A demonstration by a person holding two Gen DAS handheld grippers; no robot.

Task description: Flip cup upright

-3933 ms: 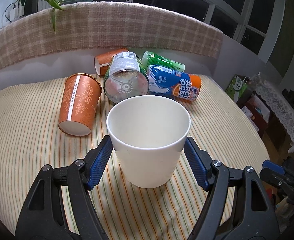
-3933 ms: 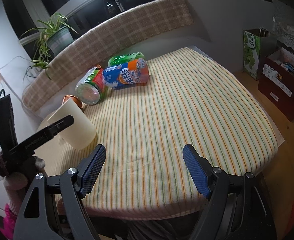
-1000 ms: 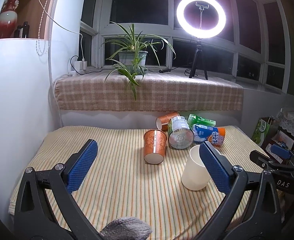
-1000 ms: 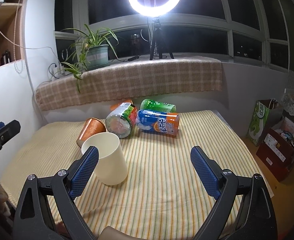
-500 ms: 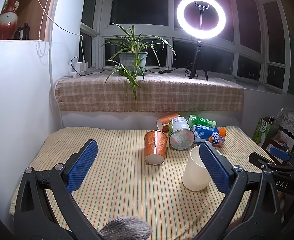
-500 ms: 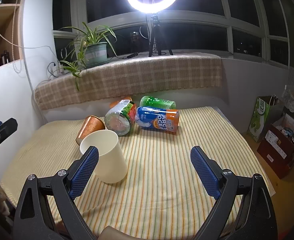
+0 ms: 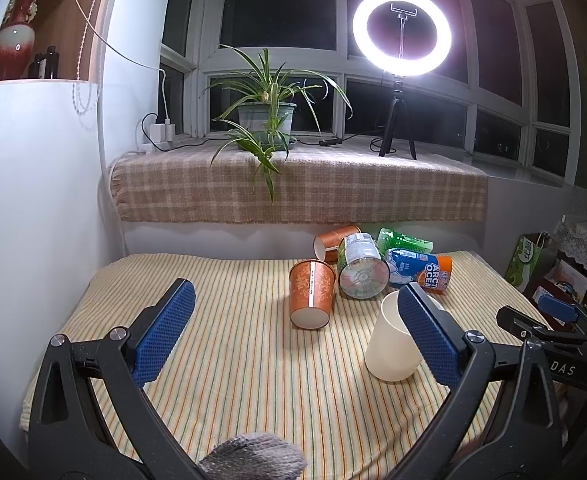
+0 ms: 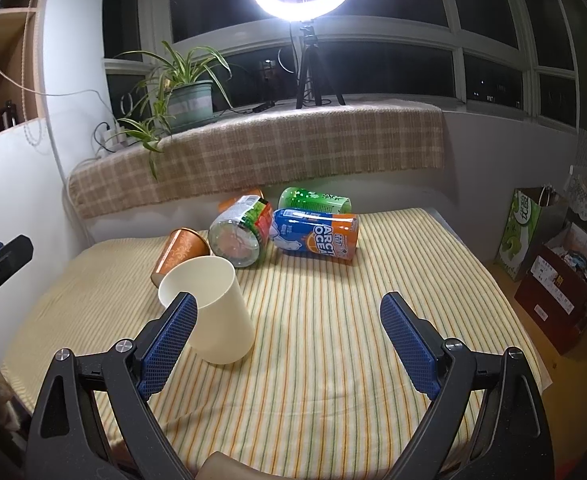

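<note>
Cream cup (image 7: 391, 350) (image 8: 213, 312) upright on striped bench (image 7: 233, 360) (image 8: 333, 320), mouth up, free of both tongs. I read left tongs (image 7: 293, 336) released, jaws wide apart, nothing between; cup sits just behind right-side pad. Right tongs (image 8: 289, 340) likewise released and empty; cup beside left-side pad. Behind cup: orange paper cup (image 7: 311, 294) (image 8: 179, 252) upside down, clear jar (image 7: 361, 266) (image 8: 239, 234) and blue-orange can (image 7: 419, 270) (image 8: 317, 234) on their sides.
</note>
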